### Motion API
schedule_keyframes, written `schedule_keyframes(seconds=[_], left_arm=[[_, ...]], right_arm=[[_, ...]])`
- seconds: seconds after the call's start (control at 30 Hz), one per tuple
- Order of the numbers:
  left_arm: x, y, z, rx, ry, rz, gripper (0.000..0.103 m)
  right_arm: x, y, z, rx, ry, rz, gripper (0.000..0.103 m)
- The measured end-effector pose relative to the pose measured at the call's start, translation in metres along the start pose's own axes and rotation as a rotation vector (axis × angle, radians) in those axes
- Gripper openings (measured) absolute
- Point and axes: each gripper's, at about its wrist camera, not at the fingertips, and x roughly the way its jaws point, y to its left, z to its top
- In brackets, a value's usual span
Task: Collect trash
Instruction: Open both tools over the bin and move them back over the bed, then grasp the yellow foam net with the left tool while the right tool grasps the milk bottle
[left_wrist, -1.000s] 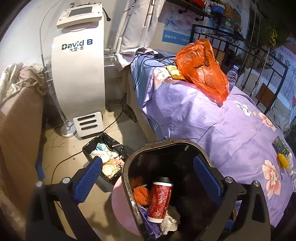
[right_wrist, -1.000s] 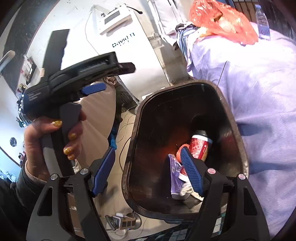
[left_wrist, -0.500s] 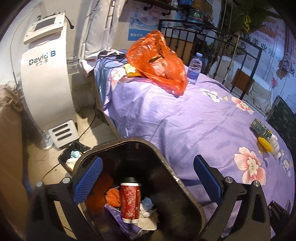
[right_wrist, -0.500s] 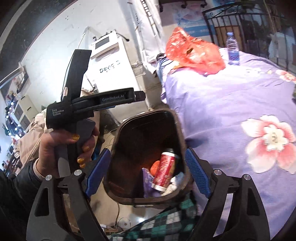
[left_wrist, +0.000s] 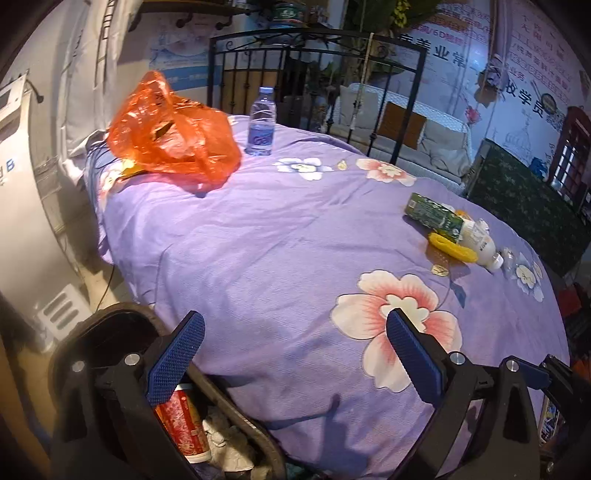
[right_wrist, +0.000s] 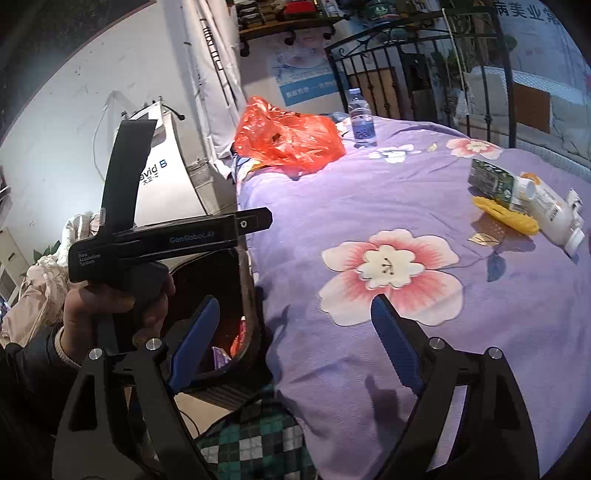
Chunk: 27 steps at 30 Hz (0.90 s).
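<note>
A black trash bin (left_wrist: 92, 328) stands beside the bed at lower left; it shows in the right wrist view (right_wrist: 243, 280) too. A red cup (left_wrist: 183, 421) and crumpled paper lie in it. On the purple floral bedspread (left_wrist: 280, 236) lie a green box (left_wrist: 430, 214), a yellow item (left_wrist: 452, 249) and a white bottle (left_wrist: 478, 242); they also show in the right wrist view: box (right_wrist: 491, 181), yellow item (right_wrist: 506, 216), bottle (right_wrist: 554, 216). My left gripper (left_wrist: 295, 362) is open and empty over the bed's near edge. My right gripper (right_wrist: 295, 343) is open and empty.
An orange plastic bag (left_wrist: 170, 136) and a water bottle (left_wrist: 262, 125) sit at the far side of the bed, by a black iron bed frame (left_wrist: 317, 74). A white machine (right_wrist: 166, 173) stands left of the bed. The hand holding the left gripper's handle (right_wrist: 118, 306) is beside the bin.
Both grippers have swung right, from over the bin toward the bedspread. The bin has slid to the lower left of both views. Both stay open and empty.
</note>
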Motion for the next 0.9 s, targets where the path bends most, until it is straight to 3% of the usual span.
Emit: schedule_keyframes(seconds=[0.47,0.67,0.8,0.9], left_arm=[[0.066,-0.112,0.027,0.135,0.104,-0.236,0.096],[0.110,-0.153,0.047,0.115,0.176,-0.317,0.093],[0.144,-0.162,0.061,0.041,0.227,-0.352,0.084],[0.163,-0.164,0.070,-0.029,0.252,-0.385,0.083]], right_arm=[[-0.050,-0.136,0.015,0.087,0.042,-0.277,0.084],[-0.065,-0.191,0.027,0.154,0.035,-0.358,0.084],[-0.066,-0.206,0.031,0.133,0.050,-0.398,0.084],[-0.063,-0.211,0.032,0.118,0.068,-0.410,0.084]])
